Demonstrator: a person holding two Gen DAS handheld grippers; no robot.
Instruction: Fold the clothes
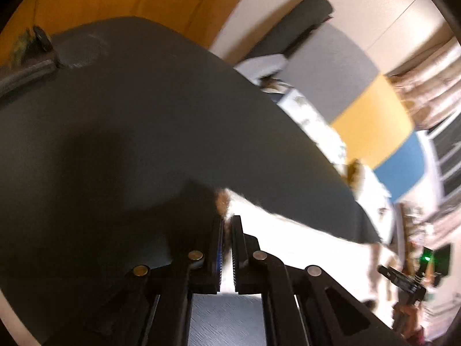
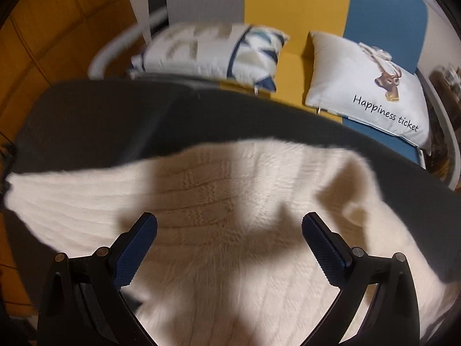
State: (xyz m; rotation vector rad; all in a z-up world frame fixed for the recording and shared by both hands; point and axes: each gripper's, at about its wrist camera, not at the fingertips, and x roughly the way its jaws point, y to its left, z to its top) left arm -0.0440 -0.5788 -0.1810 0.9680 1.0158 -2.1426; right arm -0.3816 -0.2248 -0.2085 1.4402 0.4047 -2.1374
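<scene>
The cream knit sweater (image 2: pixel 230 230) lies on the dark table (image 2: pixel 100 109), soft and floppy, best pinched at an edge. Left gripper (image 1: pixel 227 225) is clenched on its edge; right gripper (image 2: pixel 229 230) hangs spread above it.

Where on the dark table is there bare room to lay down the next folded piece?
The dark table is bare ahead of the left gripper, up to the black object at its far corner. The white knit sweater crowds the pillow-side stretch, leaving a bare strip before the pillows.
</scene>
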